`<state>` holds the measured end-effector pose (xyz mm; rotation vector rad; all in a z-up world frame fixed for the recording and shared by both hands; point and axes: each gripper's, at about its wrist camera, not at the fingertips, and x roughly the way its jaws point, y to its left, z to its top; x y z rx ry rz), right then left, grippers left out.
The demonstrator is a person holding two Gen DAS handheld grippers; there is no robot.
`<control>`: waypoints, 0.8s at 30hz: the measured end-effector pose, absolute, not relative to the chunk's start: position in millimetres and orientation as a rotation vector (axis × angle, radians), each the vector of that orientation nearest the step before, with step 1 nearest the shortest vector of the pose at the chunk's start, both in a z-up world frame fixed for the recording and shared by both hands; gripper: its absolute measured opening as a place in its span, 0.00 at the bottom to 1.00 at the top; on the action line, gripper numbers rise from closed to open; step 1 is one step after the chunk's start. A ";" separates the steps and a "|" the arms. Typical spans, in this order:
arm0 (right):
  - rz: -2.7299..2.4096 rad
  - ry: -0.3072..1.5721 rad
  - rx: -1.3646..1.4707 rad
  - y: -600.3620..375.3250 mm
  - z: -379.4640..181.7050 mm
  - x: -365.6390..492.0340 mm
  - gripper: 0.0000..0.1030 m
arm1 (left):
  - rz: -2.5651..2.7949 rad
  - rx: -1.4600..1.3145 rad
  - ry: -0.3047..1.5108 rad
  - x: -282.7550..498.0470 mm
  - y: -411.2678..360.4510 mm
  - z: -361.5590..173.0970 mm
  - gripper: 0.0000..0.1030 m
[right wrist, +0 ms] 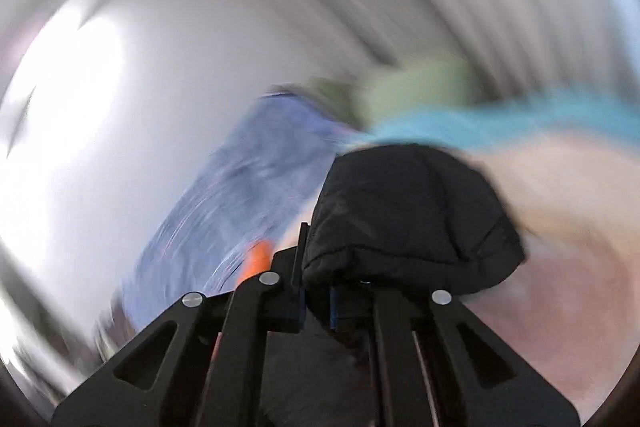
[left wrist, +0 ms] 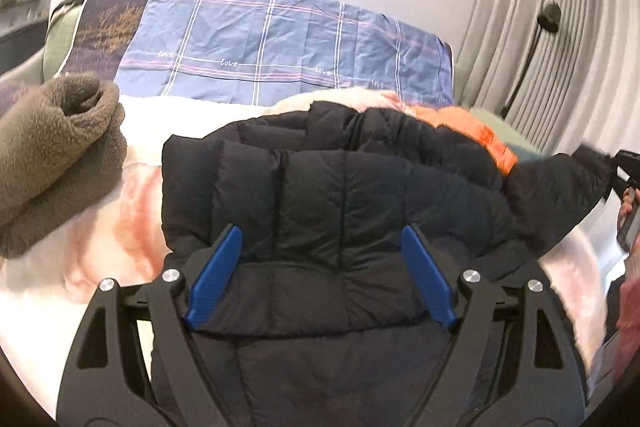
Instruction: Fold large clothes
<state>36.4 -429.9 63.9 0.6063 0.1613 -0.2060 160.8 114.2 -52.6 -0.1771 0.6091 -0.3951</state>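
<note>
Black quilted puffer jacket [left wrist: 340, 195], orange lining showing, lies bunched on bed.

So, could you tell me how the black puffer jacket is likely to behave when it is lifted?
The black puffer jacket looks quilted and puffy, so probably light for its bulk. Its sleeve droops over the right gripper, suggesting it flops. The smooth shell may slip between fingers.

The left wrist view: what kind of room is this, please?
Most likely a bedroom. A black puffer jacket lies on a bed with a blue checked pillow at its head, a brown fleece blanket beside it, and long pale curtains behind.
</note>
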 end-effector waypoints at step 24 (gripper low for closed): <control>0.390 0.578 -0.368 -65.1 -99.0 58.9 0.63 | -0.595 -0.446 0.699 163.5 140.6 -63.7 0.93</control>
